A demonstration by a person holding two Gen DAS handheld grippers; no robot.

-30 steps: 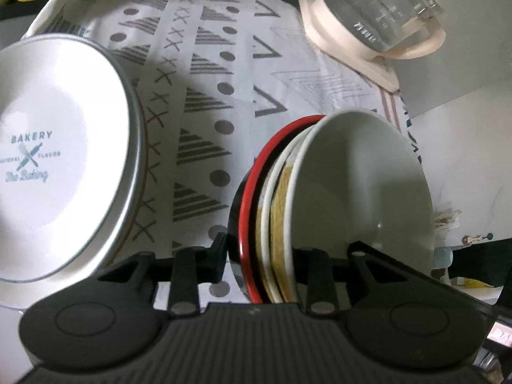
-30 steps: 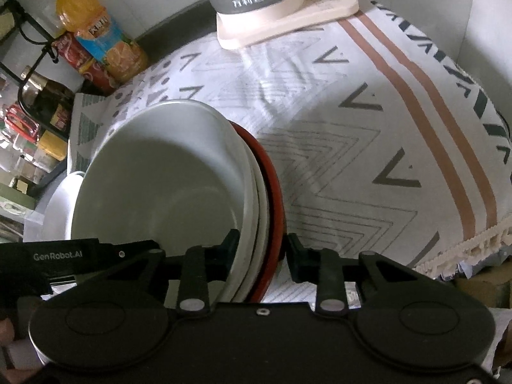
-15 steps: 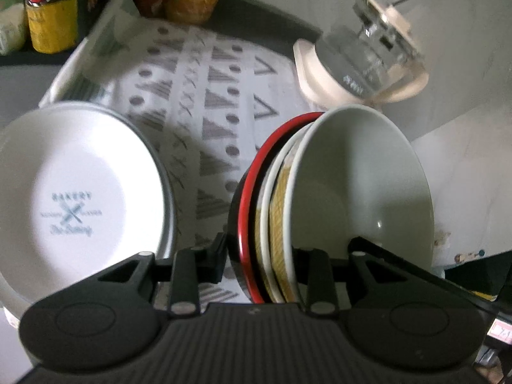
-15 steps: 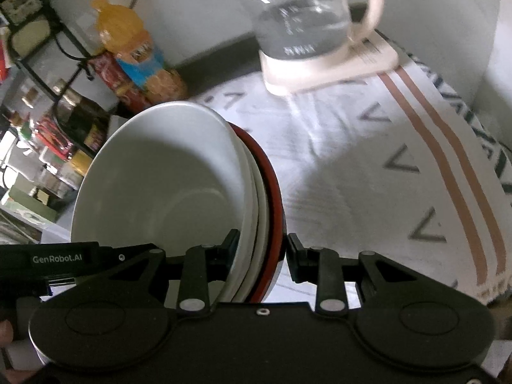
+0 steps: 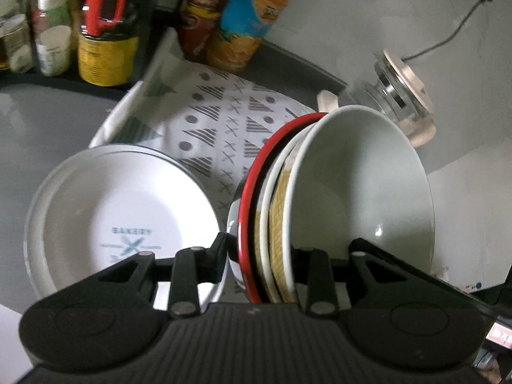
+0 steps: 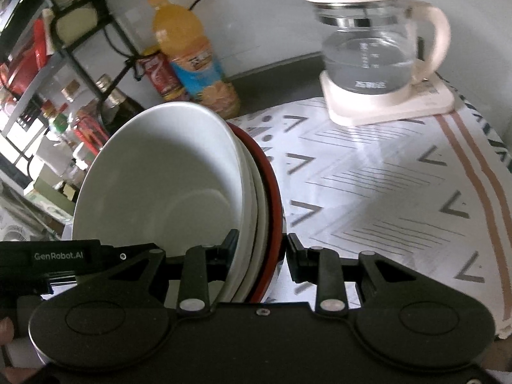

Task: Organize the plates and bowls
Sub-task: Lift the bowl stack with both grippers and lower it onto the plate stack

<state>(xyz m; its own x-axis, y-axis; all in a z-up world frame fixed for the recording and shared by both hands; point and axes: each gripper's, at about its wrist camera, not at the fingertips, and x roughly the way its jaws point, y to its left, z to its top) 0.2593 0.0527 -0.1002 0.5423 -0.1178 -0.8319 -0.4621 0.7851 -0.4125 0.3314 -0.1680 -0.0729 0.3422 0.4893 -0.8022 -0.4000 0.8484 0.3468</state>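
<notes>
A nested stack of bowls (image 5: 358, 192) hangs between both grippers: a white bowl inside, a yellow-patterned one, a white one, and a red-rimmed outer bowl (image 5: 252, 198). My left gripper (image 5: 260, 256) is shut on one side of the stack's rims. My right gripper (image 6: 260, 252) is shut on the opposite side of the same stack (image 6: 166, 192). The stack is held above the patterned cloth (image 6: 368, 185). A white "BAKERY" plate (image 5: 118, 211) lies on a stack of plates to the left, below the left gripper.
A glass kettle (image 6: 368, 48) on a cream base stands at the cloth's far right. An orange juice bottle (image 6: 192, 60), a red can (image 6: 160, 76) and a rack of jars (image 5: 96, 25) line the back and left. A grey counter (image 5: 48, 128) lies left of the cloth.
Both grippers have risen with the bowl stack. The plate, cloth and kettle look smaller and farther below, and the bottles and rack at the back have come into view.
</notes>
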